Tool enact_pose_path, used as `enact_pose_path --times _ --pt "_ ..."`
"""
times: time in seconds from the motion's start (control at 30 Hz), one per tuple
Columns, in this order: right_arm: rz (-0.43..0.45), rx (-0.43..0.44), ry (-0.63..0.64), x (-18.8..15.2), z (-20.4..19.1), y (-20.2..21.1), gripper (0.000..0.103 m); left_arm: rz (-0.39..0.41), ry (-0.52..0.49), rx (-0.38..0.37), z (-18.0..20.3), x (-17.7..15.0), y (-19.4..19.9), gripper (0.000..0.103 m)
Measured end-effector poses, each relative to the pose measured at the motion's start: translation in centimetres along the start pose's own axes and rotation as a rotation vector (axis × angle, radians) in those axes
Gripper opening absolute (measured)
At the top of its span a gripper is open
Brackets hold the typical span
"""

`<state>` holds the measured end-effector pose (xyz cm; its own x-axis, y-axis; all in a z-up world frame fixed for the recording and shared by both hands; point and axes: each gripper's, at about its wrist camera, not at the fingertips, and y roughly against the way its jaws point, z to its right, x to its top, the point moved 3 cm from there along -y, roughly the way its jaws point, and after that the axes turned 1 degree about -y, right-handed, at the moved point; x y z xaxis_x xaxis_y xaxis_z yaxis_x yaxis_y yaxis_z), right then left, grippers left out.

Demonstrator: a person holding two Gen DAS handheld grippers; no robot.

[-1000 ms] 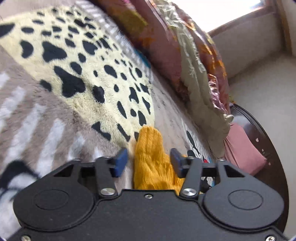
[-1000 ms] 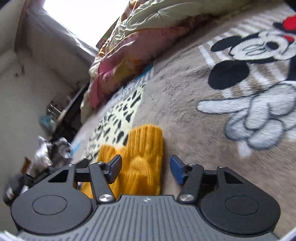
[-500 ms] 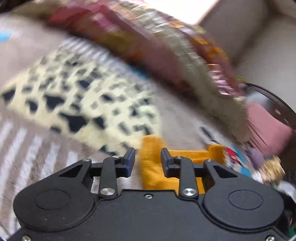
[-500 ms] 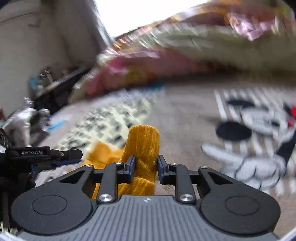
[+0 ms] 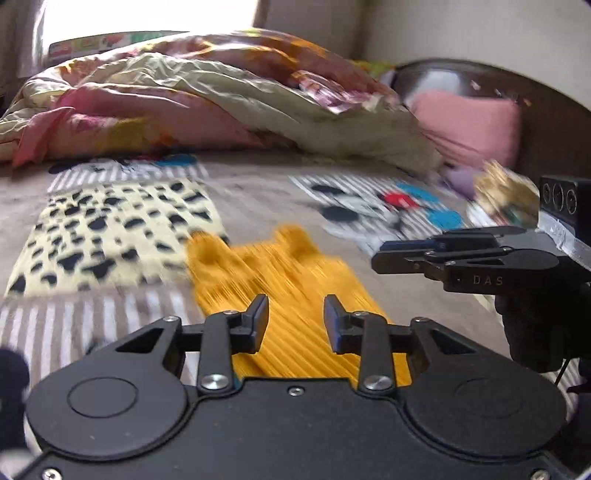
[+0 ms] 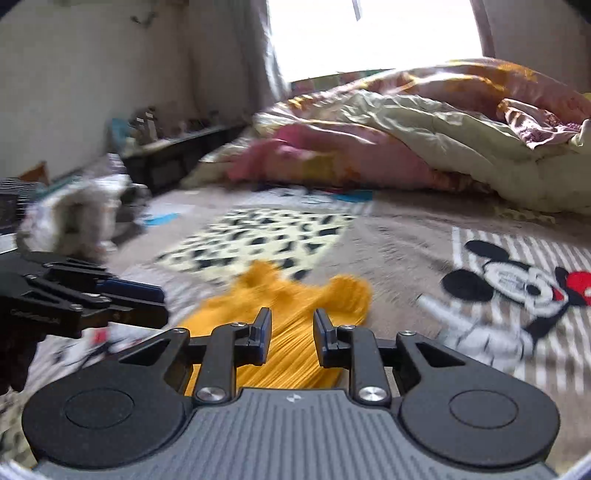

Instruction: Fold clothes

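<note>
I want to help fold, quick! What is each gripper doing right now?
Left gripper: open, jaws just widened, nothing held; the yellow garment lies on the bed below.
Right gripper: open, jaws just narrowed, nothing held.

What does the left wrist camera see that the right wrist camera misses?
Only the left wrist view shows the pink pillow and dark headboard. Only the right wrist view shows the cluttered shelf by the wall and the bright window. Both show the yellow knit garment on the patterned blanket, and the crumpled quilt behind.
</note>
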<state>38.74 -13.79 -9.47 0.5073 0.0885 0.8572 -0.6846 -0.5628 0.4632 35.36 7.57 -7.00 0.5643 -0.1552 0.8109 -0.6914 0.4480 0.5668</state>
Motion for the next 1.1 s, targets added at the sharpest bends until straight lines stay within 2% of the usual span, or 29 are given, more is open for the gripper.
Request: enact_pose_path --times 0.03,0.1,0.13,0.17,0.2,0.23,0.27,0.33,0.43,0.5,0.53,0.57,0.6,0.67,0.73,0.77,0.83,0.9,0.97,1.03,1.1 --pt "-0.035 0.005 -0.011 -1.3 -0.7 -0.3 0.026 -0.024 -0.011 -0.007 0.8 -1.1 0.0 0.031" --pt "-0.121 0.007 -0.024 -4.0 -2.0 -1.2 0.025 -0.145 -0.082 0.027 2.0 -4.4 -2.3 0.032" --pt "-0.171 -0.023 0.015 -5.8 -2.6 -2.5 0.025 -0.136 -0.144 0.051 2.6 -5.7 -3.3 0.032" --pt "-0.114 -0.049 0.082 -6.9 -3.3 -2.3 0.025 -0.098 -0.142 0.051 2.7 -6.1 -3.3 0.032" --pt "-0.114 -0.067 0.102 -6.8 -3.6 -2.0 0.025 -0.110 -0.103 0.048 2.4 -5.6 -2.9 0.033" --pt "-0.126 -0.075 0.103 -6.1 -3.9 -1.4 0.025 -0.129 -0.107 0.064 2.8 -4.7 -2.1 0.033" --pt "-0.121 -0.076 0.105 -5.2 -4.1 -0.3 0.026 -0.120 -0.150 0.087 3.7 -4.0 -0.7 0.033" --pt "-0.043 -0.059 0.138 -4.1 -5.0 3.1 0.026 -0.066 -0.226 0.081 5.8 -3.6 2.0 0.033" --pt "-0.001 -0.016 0.146 -4.8 -6.5 6.6 0.026 -0.058 -0.233 0.067 7.6 -5.3 4.1 0.033" --pt "-0.073 -0.014 0.157 -7.1 -7.6 6.5 0.025 -0.146 -0.259 0.078 8.1 -8.3 2.5 0.034" --pt "-0.148 -0.039 0.181 -9.1 -7.9 5.2 0.028 -0.178 -0.301 0.105 8.3 -9.8 1.1 0.036" --pt "-0.198 -0.059 0.199 -10.6 -8.1 4.4 0.029 -0.156 -0.335 0.121 8.6 -10.8 0.8 0.041" --pt "-0.174 -0.066 0.200 -10.5 -8.3 4.9 0.029 -0.145 -0.349 0.130 8.9 -11.2 0.8 0.041" --pt "-0.126 -0.073 0.195 -10.2 -8.5 6.0 0.029 -0.132 -0.305 0.096 9.4 -9.6 2.9 0.042" --pt "-0.057 -0.041 0.171 -9.1 -8.7 8.4 0.029 -0.081 -0.297 0.064 10.0 -8.9 5.7 0.048" --pt "-0.027 -0.032 0.196 -9.0 -9.0 9.8 0.031 -0.064 -0.321 0.071 10.5 -9.2 6.9 0.052" --pt "-0.012 -0.020 0.293 -9.7 -9.9 12.2 0.038 -0.046 -0.416 0.087 11.8 -10.4 9.0 0.054" --pt "-0.016 -0.032 0.465 -11.8 -11.3 14.2 0.052 -0.046 -0.556 0.105 13.0 -12.6 10.6 0.063" --pt "-0.039 -0.056 0.657 -14.5 -13.0 15.2 0.071 -0.063 -0.718 0.137 13.6 -15.2 11.1 0.065" --pt "-0.073 -0.096 0.800 -17.0 -14.0 15.4 0.071 -0.072 -0.892 0.196 13.4 -18.4 11.3 0.065" --pt "-0.089 -0.126 0.862 -18.3 -14.0 15.3 0.070 -0.071 -1.039 0.252 12.9 -20.6 11.2 0.065"
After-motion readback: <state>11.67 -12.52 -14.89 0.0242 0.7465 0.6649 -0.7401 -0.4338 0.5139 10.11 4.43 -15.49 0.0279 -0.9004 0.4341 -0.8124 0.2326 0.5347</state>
